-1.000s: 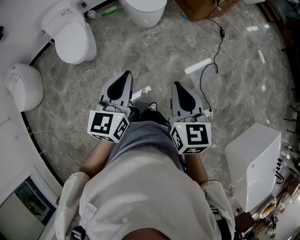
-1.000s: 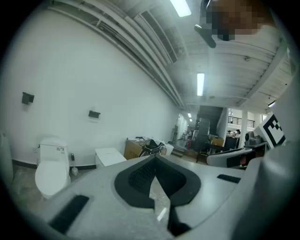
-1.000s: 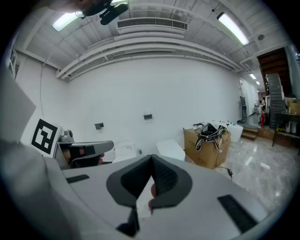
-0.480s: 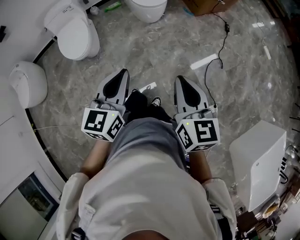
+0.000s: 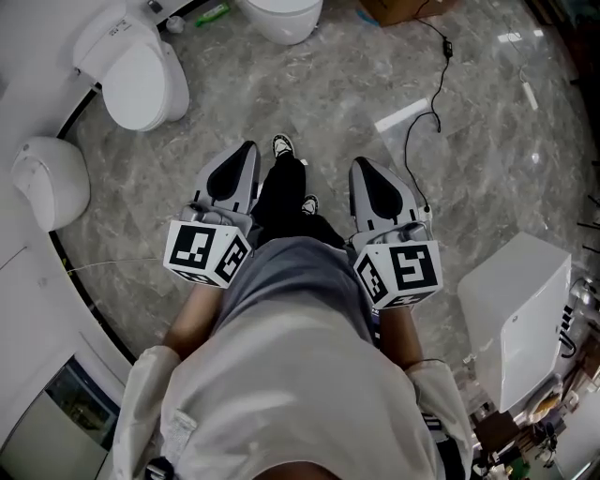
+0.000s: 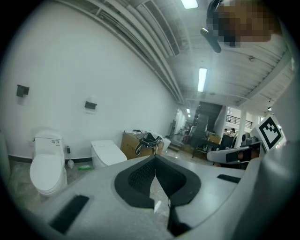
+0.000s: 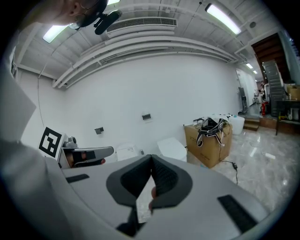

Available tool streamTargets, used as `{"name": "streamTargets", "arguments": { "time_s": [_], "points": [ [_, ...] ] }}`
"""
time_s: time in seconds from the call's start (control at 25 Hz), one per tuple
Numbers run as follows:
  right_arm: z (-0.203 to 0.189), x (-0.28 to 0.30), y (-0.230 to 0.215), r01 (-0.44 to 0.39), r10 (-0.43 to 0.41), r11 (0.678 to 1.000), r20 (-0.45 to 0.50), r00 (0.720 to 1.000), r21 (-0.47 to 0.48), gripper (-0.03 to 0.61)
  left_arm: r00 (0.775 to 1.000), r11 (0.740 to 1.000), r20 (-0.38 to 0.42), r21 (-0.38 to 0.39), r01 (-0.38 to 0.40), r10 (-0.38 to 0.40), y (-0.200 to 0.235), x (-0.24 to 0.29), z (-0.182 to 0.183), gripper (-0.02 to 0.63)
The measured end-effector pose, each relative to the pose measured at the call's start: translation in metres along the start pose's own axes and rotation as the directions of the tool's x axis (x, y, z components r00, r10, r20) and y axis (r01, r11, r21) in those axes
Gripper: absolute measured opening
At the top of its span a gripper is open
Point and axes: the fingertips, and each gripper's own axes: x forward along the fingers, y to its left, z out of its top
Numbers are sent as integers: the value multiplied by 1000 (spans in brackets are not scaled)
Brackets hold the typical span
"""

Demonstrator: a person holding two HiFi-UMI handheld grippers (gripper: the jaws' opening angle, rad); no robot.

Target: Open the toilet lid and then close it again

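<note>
The toilet (image 5: 131,75) is glossy white ceramic: an oval bowl with a boxy tank behind it and a smooth lid (image 5: 139,80) lying flat and shut. It stands at the upper left of the head view with its tank against the white wall (image 5: 37,37). Its long axis runs from the wall out over the floor, with the front toward the lower right of that picture. It is well apart from both grippers. A second toilet (image 5: 281,14) stands further along the same wall. A rounded white fixture (image 5: 52,183) sits at the left; I cannot tell what it is.

The floor (image 5: 337,103) is polished grey stone with pale veining, and it reflects the ceiling lights. A brown cardboard box (image 7: 208,140) stands past the second toilet, and a black cable (image 5: 427,84) trails over the floor. A white boxy cabinet (image 5: 520,309) stands at the right. The room is a tall hall with white walls, ceiling ducts and strip lights.

The left gripper (image 5: 249,148) and right gripper (image 5: 360,165) are held side by side, pointing forward and slightly down. Each has pale grey shells and black ribbed pads (image 6: 138,176). Each gripper's jaws meet at the tips with nothing between them.
</note>
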Motion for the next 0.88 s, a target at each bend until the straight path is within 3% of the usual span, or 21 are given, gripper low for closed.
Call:
{"name": "streamTargets", "arguments": {
  "time_s": [0.28, 0.88],
  "points": [
    [21, 43, -27, 21, -21, 1000, -38, 999, -3, 11, 999, 999, -9, -9, 48, -48, 8, 60, 18, 8],
    [79, 171, -63, 43, -44, 999, -117, 992, -13, 9, 995, 994, -22, -39, 98, -99, 81, 180, 77, 8]
  ]
}}
